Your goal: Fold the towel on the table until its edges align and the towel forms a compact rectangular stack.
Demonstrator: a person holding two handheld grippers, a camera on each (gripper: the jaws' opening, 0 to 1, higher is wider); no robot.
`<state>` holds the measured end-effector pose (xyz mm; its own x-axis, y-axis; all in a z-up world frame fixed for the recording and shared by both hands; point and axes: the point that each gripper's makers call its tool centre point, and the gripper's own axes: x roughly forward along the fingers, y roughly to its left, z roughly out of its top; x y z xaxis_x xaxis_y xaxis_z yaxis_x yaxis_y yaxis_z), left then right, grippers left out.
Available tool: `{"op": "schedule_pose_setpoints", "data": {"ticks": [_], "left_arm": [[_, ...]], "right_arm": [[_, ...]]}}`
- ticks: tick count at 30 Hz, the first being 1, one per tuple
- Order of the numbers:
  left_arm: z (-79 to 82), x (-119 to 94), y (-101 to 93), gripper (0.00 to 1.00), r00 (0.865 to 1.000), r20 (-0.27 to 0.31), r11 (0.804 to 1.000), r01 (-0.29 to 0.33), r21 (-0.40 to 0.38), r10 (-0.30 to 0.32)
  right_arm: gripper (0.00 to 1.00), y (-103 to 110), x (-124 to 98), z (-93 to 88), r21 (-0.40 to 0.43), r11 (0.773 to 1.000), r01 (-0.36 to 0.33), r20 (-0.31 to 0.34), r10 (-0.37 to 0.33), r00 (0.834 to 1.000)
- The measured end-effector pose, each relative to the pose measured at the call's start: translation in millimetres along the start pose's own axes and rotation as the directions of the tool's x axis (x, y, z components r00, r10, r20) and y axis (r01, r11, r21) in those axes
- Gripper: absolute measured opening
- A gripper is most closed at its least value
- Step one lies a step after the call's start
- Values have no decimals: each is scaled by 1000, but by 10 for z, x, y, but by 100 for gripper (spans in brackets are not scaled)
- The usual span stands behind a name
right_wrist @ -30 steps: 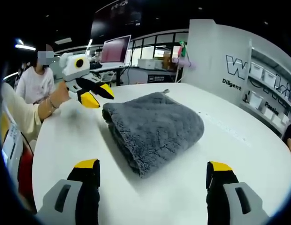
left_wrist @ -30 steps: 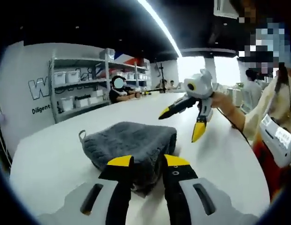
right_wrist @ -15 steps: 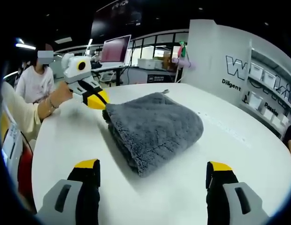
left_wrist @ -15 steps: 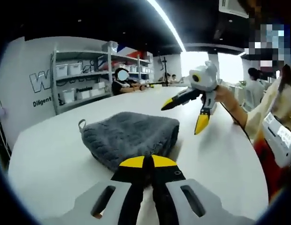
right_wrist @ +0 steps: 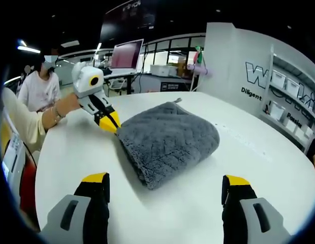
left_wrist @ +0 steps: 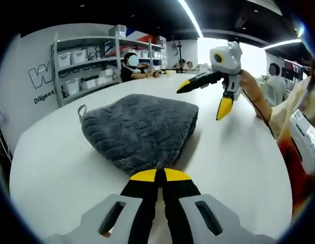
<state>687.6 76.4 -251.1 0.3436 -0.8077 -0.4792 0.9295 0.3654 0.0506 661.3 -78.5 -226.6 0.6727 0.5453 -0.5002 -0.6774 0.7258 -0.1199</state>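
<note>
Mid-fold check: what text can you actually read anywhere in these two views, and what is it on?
"Diligent": white wall panel, below large outlined letters starting "W", the rest cut off.
"Diligent": same wall in left gripper view.
Shelf bins: labels too small.
Monitor: unreadable.
Towel: none.

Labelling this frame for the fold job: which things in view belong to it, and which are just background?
Job:
- folded grey fleecy towel
- round white table
- left tool, shut at the towel's edge
- right tool, open

Background:
- grey metal shelving with white bins
- monitor with a pink screen
- seated person
</note>
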Motion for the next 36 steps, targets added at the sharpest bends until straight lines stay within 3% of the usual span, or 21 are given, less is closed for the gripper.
{"op": "schedule_pose_setpoints", "data": {"ticks": [5,6,9,13,19,25,30,35,36], "left_arm": [[-22,19,-23,2,1000,1,1000,14,-18,-14],[-18,14,-22,2,1000,2,1000,16,-21,-16],[-12,12,-19,2,1000,2,1000,14,-15,-14],[-9,9,-24,3,1000,1,1000,10,-6,-10],[-10,5,-28,3,1000,2,1000,11,-7,-11],[-11,0,-24,3,1000,3,1000,10,-7,-10],[-6,1,-20,3,1000,4,1000,3,-1,-3],[-7,-1,-16,3,1000,3,1000,-1,7,1],[-8,-1,-18,3,1000,3,1000,-2,8,2]], "right_arm": [[87,-13,-11,25,3,1000,6,13,-6,1000],[83,-50,-47,147,16,1000,19,77,-21,997],[73,-56,-103,302,31,999,9,164,-14,986],[52,-83,-111,396,-8,999,42,223,-39,974],[28,-34,-56,507,11,1000,24,286,-26,958],[28,54,96,489,11,1000,-13,283,9,959],[28,72,132,579,12,999,-35,332,29,943],[28,98,220,526,-9,999,-37,315,38,948],[28,81,259,437,-4,999,-31,273,31,961]]}}
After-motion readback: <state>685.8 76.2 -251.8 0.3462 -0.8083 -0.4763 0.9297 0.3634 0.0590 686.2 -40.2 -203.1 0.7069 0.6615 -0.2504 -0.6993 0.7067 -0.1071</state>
